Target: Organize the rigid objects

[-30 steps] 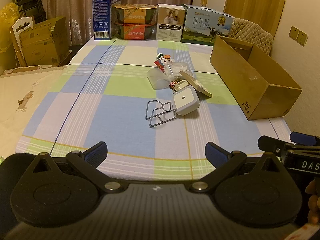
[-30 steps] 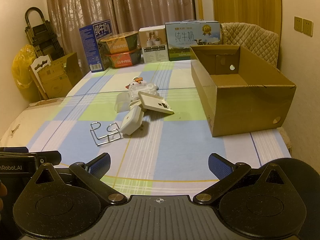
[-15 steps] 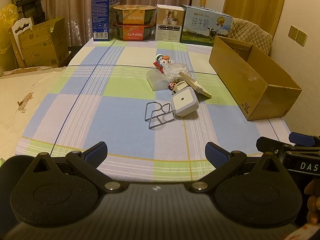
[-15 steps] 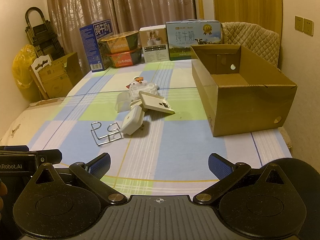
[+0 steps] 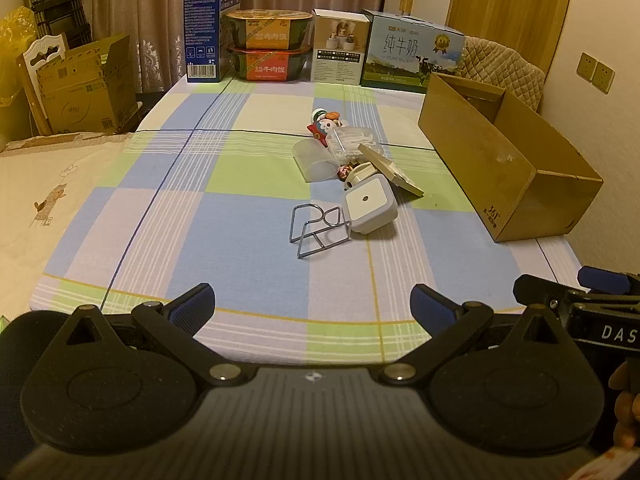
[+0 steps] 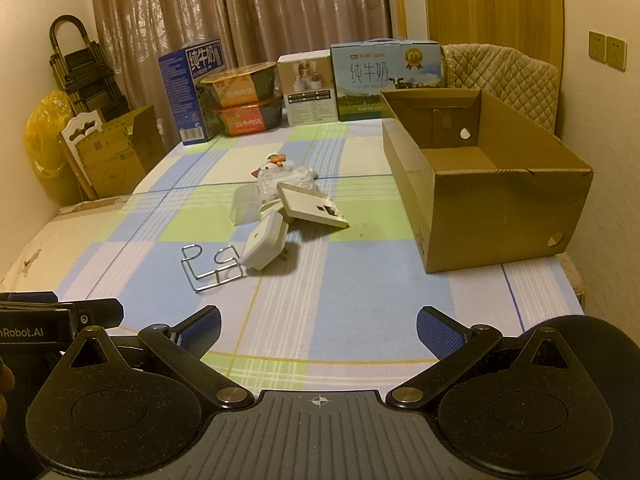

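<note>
A small pile lies mid-table: a wire rack (image 5: 318, 230) (image 6: 211, 266), a white plug adapter (image 5: 370, 207) (image 6: 264, 242), a flat white panel (image 5: 390, 170) (image 6: 310, 210), a translucent cup (image 5: 314, 164) (image 6: 246, 204), a clear bag (image 5: 350, 142) and a red-and-white figurine (image 5: 324, 122) (image 6: 272, 164). An open, empty cardboard box (image 5: 508, 164) (image 6: 492, 200) stands to the right. My left gripper (image 5: 312, 306) and right gripper (image 6: 318, 326) both hover open over the near table edge, well short of the pile, holding nothing.
Along the far edge stand a blue carton (image 5: 210, 28), two stacked food bowls (image 5: 268, 46), a white box (image 5: 338, 52) and a milk carton (image 5: 412, 58). Cardboard boxes (image 5: 86, 84) sit left of the table. A quilted chair (image 6: 504, 76) is behind the box.
Both views have crept slightly; the pile and box sit almost where they were. Neither gripper has opened, shut or taken hold of anything.
</note>
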Available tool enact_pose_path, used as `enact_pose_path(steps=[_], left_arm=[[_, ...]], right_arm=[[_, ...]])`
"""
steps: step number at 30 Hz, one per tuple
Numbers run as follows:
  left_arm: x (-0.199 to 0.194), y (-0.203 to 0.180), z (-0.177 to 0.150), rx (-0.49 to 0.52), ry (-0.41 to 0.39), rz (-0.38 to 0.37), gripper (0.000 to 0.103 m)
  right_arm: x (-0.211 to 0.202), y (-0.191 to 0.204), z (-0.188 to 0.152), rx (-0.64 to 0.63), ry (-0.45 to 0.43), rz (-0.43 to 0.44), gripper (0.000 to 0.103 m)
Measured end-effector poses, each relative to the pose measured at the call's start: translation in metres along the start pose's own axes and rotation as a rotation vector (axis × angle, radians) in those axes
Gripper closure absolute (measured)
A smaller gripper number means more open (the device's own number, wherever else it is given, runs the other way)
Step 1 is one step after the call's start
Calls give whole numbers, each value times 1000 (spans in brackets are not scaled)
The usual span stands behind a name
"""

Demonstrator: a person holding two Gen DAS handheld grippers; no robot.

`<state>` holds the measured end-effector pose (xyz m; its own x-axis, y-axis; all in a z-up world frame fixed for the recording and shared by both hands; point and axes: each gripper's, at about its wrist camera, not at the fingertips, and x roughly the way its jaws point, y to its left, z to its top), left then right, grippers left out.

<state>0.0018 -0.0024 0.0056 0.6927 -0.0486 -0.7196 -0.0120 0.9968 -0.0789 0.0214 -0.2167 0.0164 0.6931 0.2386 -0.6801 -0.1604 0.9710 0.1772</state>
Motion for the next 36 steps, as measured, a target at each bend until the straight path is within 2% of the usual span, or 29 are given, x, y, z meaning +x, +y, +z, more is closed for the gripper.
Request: enact_pose_path(steps=[17,28,33,36], left_arm=[[2,1,0,28,-9,-22,1],[27,10,11,52,8,-34,1],[51,18,24,98,18,-43,1],[68,21,34,187,21,-91,1]], right_arm=[[3,-1,-2,6,7,-2,2],[20,-5,1,5,12,22,2],[35,-2,7,-20,10,46,2],[49,0,13,-36,18,63,2]])
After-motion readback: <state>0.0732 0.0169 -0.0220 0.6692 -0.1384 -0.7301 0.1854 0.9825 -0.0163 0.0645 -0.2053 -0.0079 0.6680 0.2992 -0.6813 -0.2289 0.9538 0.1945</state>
